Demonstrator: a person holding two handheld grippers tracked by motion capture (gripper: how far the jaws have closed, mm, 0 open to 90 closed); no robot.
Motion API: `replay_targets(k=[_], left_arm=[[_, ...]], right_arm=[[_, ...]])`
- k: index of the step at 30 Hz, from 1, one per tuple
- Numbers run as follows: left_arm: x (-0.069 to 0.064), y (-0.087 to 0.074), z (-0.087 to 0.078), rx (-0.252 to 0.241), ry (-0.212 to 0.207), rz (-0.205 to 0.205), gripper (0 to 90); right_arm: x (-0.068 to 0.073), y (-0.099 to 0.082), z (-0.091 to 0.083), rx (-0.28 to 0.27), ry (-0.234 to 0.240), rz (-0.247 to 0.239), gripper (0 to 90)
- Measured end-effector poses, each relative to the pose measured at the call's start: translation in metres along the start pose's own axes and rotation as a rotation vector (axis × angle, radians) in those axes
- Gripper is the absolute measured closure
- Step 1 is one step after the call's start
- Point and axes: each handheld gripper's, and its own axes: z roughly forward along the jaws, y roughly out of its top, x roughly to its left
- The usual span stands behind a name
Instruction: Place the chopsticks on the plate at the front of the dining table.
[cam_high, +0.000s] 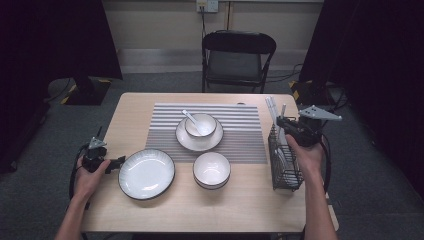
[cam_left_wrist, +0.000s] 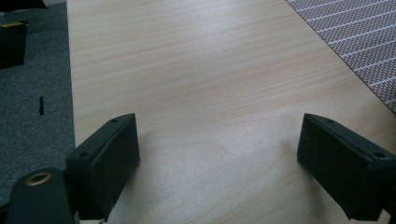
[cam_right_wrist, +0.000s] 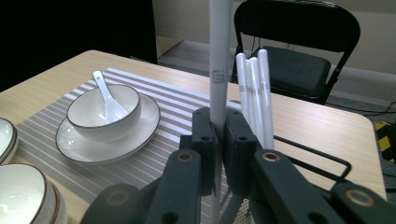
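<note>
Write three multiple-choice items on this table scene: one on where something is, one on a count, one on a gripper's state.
1. Where does the spoon lie?
A. in the bowl on the saucer
B. on the large plate
C. in the wire rack

2. How many white sticks stand in the wire rack besides the one in the jaws?
A. none
B. three
C. six

3. How is the right gripper?
A. wide open over bare wood
B. shut on a white stick
C. shut on a bowl's rim

Answers: 1 A, its handle leans out of the bowl on the striped mat. 2 B, the right gripper view shows three side by side. 3 B, the white stick rises from between its pressed pads.
</note>
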Motion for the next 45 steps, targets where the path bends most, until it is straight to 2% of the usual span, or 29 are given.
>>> replay_targets(k=[6,8,10,16,29,37,41,45], left_arm=[[0.0,0.0,0.0,0.0,0.0,0.0,12.4],[0.0,0.0,0.0,0.0,0.0,0.0,12.4],[0.0,0.0,0.0,0.0,0.0,-0.001,12.4],[0.0,0.0,0.0,0.0,0.0,0.0,12.4],[0.0,0.0,0.0,0.0,0.0,0.0,12.3],[0.0,0.0,0.0,0.0,0.0,0.0,12.4],[0.0,0.0,0.0,0.0,0.0,-0.001,12.3],[0.0,0.0,0.0,0.0,0.0,-0.001,12.4]], right_arm=[[-0.004,0.002,-0.007,-0.048,-0.005,0.016,85.0],[-0.006,0.002,-0.009,-0.073,0.007,0.032,85.1],[-0.006,0.003,-0.011,-0.082,0.0,0.026,85.1],[-0.008,0.006,-0.016,-0.088,-0.017,0.036,85.1],[-0.008,0.016,-0.021,-0.108,0.009,0.045,85.1],[-0.004,0.024,-0.024,-0.116,0.017,0.025,85.1],[-0.004,0.026,-0.024,-0.141,0.033,0.022,85.1],[-0.002,0.028,-0.024,-0.146,0.025,0.014,85.2]])
